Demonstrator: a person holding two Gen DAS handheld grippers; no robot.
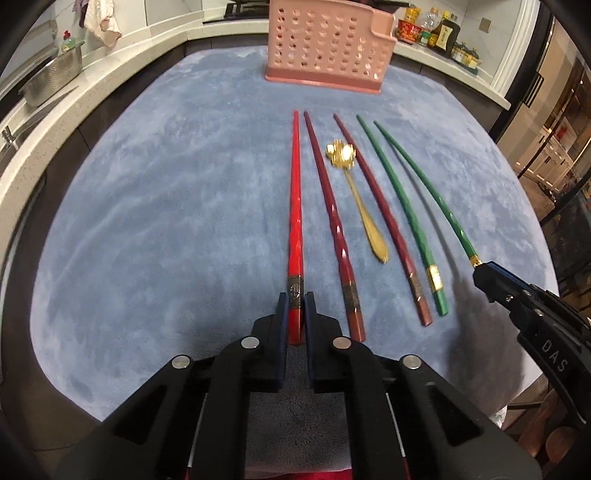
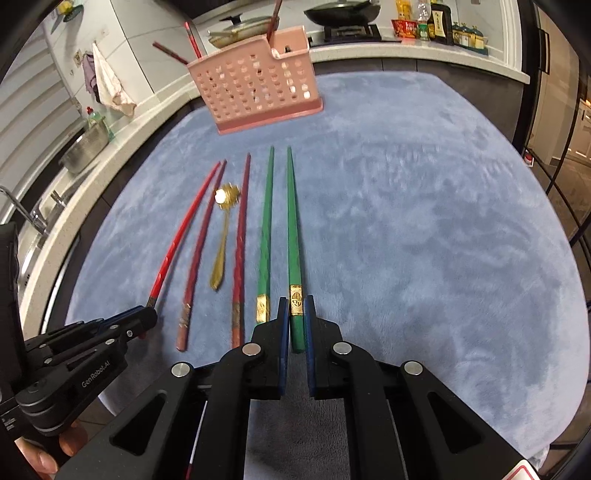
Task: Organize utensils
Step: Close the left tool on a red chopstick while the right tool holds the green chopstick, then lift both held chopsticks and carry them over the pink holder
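Observation:
On the blue cloth point(image 1: 166, 221) lie a bright red chopstick point(image 1: 295, 206), two dark red chopsticks point(image 1: 328, 206), a gold spoon point(image 1: 360, 206) and two green chopsticks point(image 1: 399, 206). My left gripper point(image 1: 296, 306) is shut on the thick end of the bright red chopstick. My right gripper point(image 2: 296, 312) is shut on the thick end of the rightmost green chopstick point(image 2: 293, 236); it also shows in the left wrist view point(image 1: 491, 277). A pink perforated utensil holder point(image 1: 328, 48) stands at the far edge and holds a few chopsticks point(image 2: 192, 37).
A kitchen counter wraps the far side, with a steel colander point(image 1: 51, 81) and sink at left, a stove with a pan point(image 2: 343, 14) behind, and sauce bottles point(image 1: 439, 33) at right. The cloth point(image 2: 424, 221) is bare right of the chopsticks.

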